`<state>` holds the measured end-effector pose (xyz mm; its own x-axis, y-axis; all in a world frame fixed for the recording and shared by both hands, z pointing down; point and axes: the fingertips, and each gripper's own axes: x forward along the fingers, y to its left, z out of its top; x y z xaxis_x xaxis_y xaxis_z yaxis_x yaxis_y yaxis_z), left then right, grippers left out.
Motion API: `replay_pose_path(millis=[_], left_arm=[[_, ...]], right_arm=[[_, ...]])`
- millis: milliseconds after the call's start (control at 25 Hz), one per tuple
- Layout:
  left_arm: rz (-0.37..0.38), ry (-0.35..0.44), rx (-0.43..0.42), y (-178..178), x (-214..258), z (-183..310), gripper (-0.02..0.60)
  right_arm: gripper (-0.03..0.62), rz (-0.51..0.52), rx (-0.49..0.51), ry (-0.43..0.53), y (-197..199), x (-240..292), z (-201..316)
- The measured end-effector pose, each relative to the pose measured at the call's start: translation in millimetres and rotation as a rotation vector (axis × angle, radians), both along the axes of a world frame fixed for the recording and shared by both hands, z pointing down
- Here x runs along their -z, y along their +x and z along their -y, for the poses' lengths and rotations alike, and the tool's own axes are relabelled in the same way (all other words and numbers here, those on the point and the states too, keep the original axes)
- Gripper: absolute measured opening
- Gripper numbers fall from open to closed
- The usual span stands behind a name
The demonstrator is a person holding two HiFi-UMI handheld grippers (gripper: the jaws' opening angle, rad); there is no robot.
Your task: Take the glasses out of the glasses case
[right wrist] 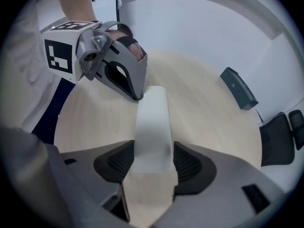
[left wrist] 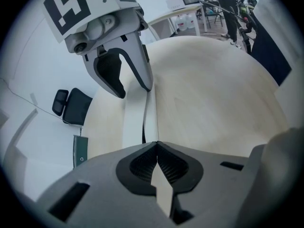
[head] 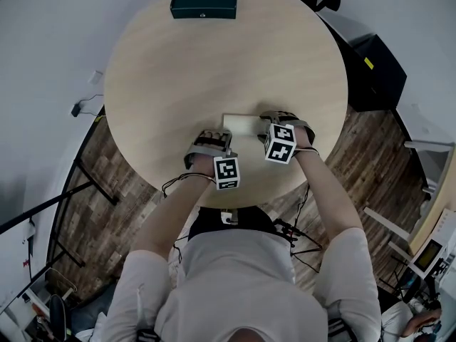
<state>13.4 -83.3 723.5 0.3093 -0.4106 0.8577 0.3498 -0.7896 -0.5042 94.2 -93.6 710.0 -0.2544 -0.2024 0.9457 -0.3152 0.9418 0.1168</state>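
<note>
Case (head: 239,123) is lying on the round surface (head: 178,70); right gripper (right wrist: 152,151) is pinching its end, left gripper (left wrist: 156,146) is resting pressed together at its edge.

White, oblong glasses case (head: 241,123) lying flat on the pale round table (head: 214,63), near its front edge. One end sits clamped between the pads of the right gripper (right wrist: 153,156). A narrow dark slit runs along its seam.

Soft, even light throughout; fisheye distortion and dark vignetting ring slightly blurred edges.
</note>
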Motion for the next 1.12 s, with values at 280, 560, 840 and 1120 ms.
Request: replay_pose_path(millis=[280,560,840,1120], left_arm=[[0.017,0.001,-0.021,-0.4,0.2,-0.5,0.009],[0.017,0.011,-0.021,-1.3,-1.0,-1.0,0.009],[0.017,0.008,-0.021,0.6,1.3,-0.7,0.009],[0.01,0.026,-0.022,-0.7,0.2,-1.6,0.009]], right_arm=[[0.258,0.04,-0.056,0.1,6.0,22.0,14.9],[0.077,0.087,-0.202,0.222,19.7,44.1,38.7],[0.014,0.085,-0.305,0.284,31.8,49.6,49.6],[0.012,0.118,-0.384,0.316,32.6,57.5,50.9]])
